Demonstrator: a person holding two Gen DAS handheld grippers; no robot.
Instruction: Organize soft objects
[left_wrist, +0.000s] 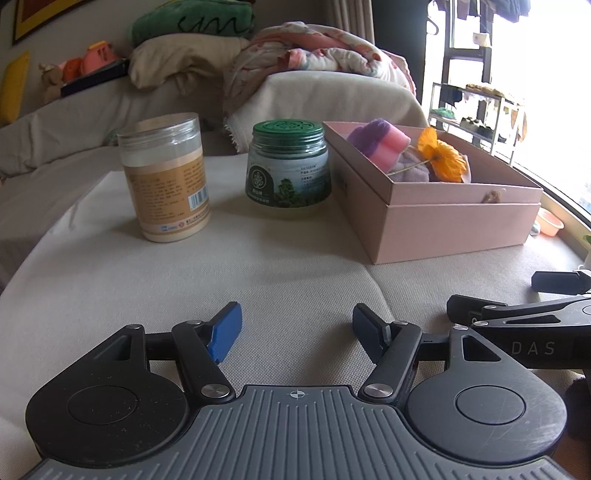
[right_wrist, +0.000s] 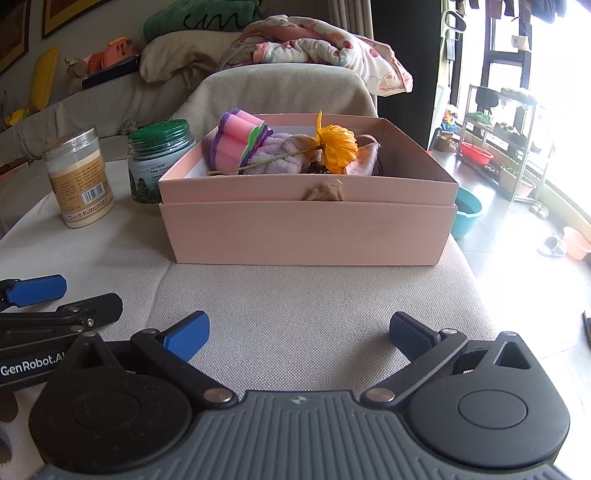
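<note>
A pink cardboard box (right_wrist: 306, 229) stands on the cushioned surface straight ahead in the right wrist view; it also shows at the right in the left wrist view (left_wrist: 450, 229). It holds a pink and purple sponge (right_wrist: 240, 142), a lilac towel (right_wrist: 280, 155), an orange fabric flower (right_wrist: 338, 147) and a pale pink cloth (right_wrist: 364, 160). A small tan scrap (right_wrist: 324, 192) hangs over its front wall. My left gripper (left_wrist: 295, 332) is open and empty over the cushion. My right gripper (right_wrist: 299, 336) is open and empty in front of the box.
A tan-labelled clear jar (left_wrist: 166, 177) and a green-lidded jar (left_wrist: 288, 166) stand left of the box. Behind are a covered sofa with folded blankets (left_wrist: 317, 51) and plush toys. Right of the cushion the floor drops away with basins (right_wrist: 467, 214) and a shelf rack (right_wrist: 506, 140).
</note>
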